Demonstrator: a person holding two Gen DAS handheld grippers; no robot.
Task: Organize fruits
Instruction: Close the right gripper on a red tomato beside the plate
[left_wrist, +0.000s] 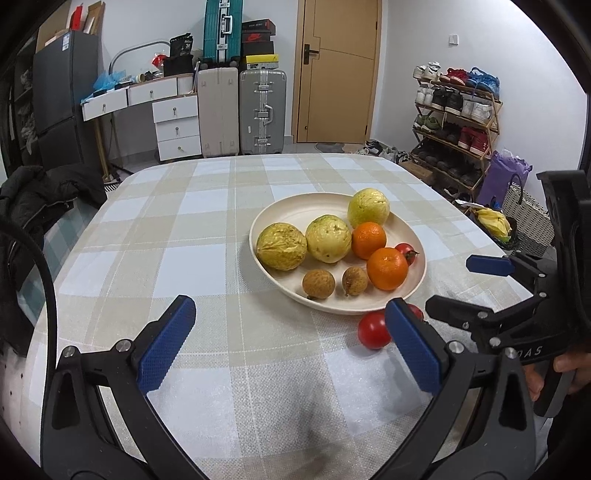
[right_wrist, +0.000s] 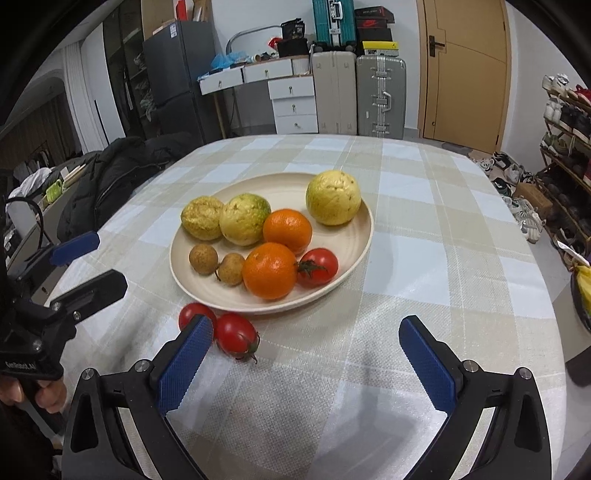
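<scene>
Fruit plate on checked tablecloth (left_wrist: 221, 229); you held both tongs spread wide, empty.

The cream plate (right_wrist: 354, 236) carried three guavas (right_wrist: 333, 197), two oranges (right_wrist: 270, 270), one tomato (right_wrist: 317, 267), two longans (right_wrist: 203, 259). Two loose tomatoes (right_wrist: 236, 336) lay just beside its near rim, by your right gripper (right_wrist: 306, 362); left gripper (left_wrist: 290, 343) hovered nearby.

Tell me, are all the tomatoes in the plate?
No. One tomato lies in the plate; two tomatoes sit out on the tablecloth beside its near rim.
</scene>
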